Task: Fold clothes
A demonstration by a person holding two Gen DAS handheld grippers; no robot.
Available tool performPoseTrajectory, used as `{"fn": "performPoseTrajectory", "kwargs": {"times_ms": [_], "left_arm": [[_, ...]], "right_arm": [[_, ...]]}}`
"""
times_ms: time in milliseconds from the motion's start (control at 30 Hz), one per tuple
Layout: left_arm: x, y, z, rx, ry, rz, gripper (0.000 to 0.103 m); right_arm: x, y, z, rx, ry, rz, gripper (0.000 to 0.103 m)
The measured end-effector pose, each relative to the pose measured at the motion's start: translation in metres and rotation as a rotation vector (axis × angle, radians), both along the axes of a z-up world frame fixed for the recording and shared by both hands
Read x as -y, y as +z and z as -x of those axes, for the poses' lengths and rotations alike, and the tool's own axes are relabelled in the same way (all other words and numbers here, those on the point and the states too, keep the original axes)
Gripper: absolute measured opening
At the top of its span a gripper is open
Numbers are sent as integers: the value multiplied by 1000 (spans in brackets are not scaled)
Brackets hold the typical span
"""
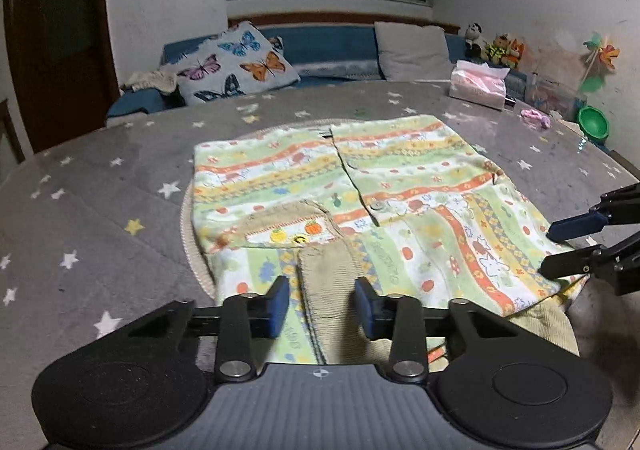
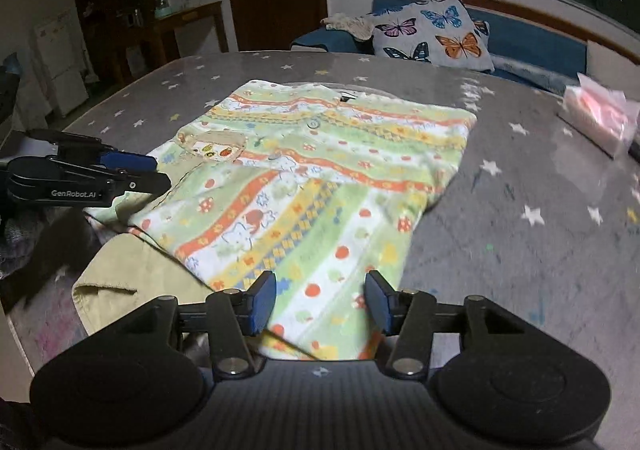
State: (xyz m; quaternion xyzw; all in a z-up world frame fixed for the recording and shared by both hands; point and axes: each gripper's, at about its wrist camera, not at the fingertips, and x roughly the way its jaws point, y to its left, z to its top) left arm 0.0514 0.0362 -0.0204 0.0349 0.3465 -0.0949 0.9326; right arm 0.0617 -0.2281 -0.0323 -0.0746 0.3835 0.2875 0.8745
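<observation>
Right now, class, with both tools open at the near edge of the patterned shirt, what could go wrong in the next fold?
1. The shirt has sleeves folded in loosely; lifting the hem may let them slip out.
2. The left tool straddles the beige cuff, so it may grab only that layer.
3. The right tool could drag the shirt across the star-print tablecloth.

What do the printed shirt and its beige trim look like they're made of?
Shirt: soft woven or brushed cotton by the look, matte, with a slightly fuzzy printed surface lying limp on the table. Trim: likely corduroy, with fine parallel ribs showing on the beige cuff. The fibre itself can't be told.
</observation>
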Motion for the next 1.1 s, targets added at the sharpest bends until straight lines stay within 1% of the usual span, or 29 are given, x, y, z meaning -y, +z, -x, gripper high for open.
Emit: {"fn": "performPoseTrajectory", "kwargs": {"times_ms": [33, 100, 200, 300, 367, 400, 467, 500, 533, 600, 633, 667, 700, 733, 767, 800, 1067, 1100], "left_arm": [[1, -1, -1, -2, -1, -1, 25], [2, -2, -1, 0, 6, -11, 12], [1, -1, 0, 14, 24, -17, 9], [0, 2, 0, 18, 28, -19, 11], [-1, 1, -1, 12, 32, -25, 14], [0, 1, -2, 9, 34, -26, 28], [0, 0, -4, 5, 40, -27, 49], [0, -1, -5, 2, 40, -24, 49], [0, -1, -6, -2, 38, -19, 49], [1, -3, -8, -8, 25, -10, 45], [2, -4, -9, -11, 18, -5, 38], [2, -4, -10, -14, 16, -2, 20], [2, -4, -11, -18, 16, 0, 14], [2, -4, -11, -14, 20, 0, 12], [2, -2, -10, -6, 24, 2, 10], [2, 0, -9, 4, 25, -3, 8], [10, 8, -7, 75, 26, -64, 8], [9, 6, -8, 69, 28, -65, 8]], "right_arm": [[2, 0, 1, 0, -1, -3, 52], [4, -1, 0, -4, -3, -4, 54], [6, -2, 0, -7, -1, 3, 57], [6, -3, 0, -9, -2, 3, 59], [7, -3, 0, -9, -4, 5, 63], [7, -3, 0, -9, -6, 5, 63], [7, -4, 0, -11, -8, 1, 66], [8, -4, -1, -11, -8, -1, 68], [7, -4, -1, -10, -7, -2, 73], [7, -4, -1, -6, -7, -2, 75], [6, -4, -1, -3, -6, -3, 75], [5, -3, -1, -1, -6, -4, 76], [5, -3, -1, 3, -5, -5, 78], [4, -2, -2, 9, -6, -5, 84], [3, -1, -3, 16, -7, -5, 87], [2, 0, -4, 23, -7, -4, 87], [-7, 6, -16, 60, -2, -25, 87], [-8, 5, -19, 58, -1, -27, 87]]}}
